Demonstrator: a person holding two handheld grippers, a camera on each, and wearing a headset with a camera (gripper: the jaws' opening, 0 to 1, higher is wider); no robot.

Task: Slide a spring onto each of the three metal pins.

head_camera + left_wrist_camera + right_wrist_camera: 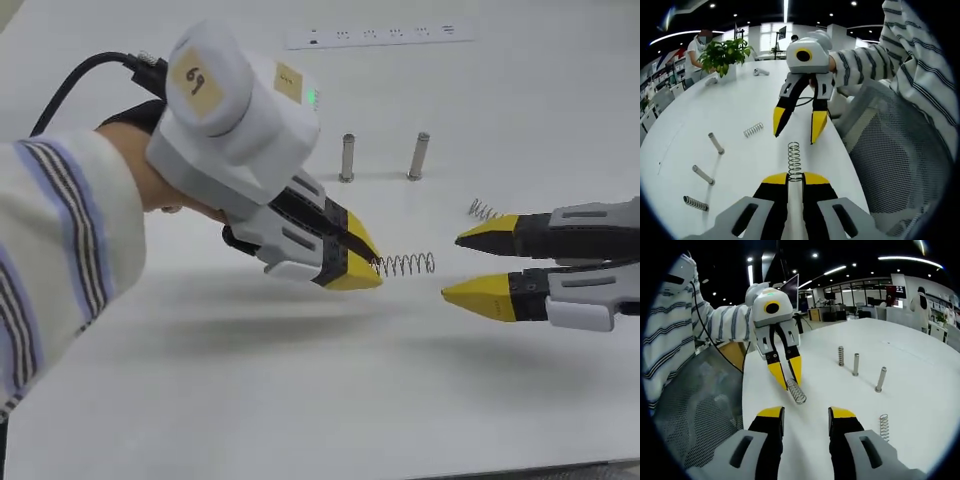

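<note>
My left gripper (368,266) is shut on one end of a small wire spring (406,264), which sticks out level over the white table. The right gripper (452,266) faces it, open, its tips just past the spring's free end. In the left gripper view the held spring (794,159) points at the open right gripper (796,131). Two bare metal pins (347,158) (419,157) stand upright behind. In the right gripper view a third pin (840,355) carries a spring beside bare pins (856,364) (881,379). A loose spring (483,210) lies near the right gripper.
A white power strip (380,36) lies at the table's far edge. A mesh chair (890,150) stands beside the table. A potted plant (725,55) sits on the far end, with a person (695,50) behind it.
</note>
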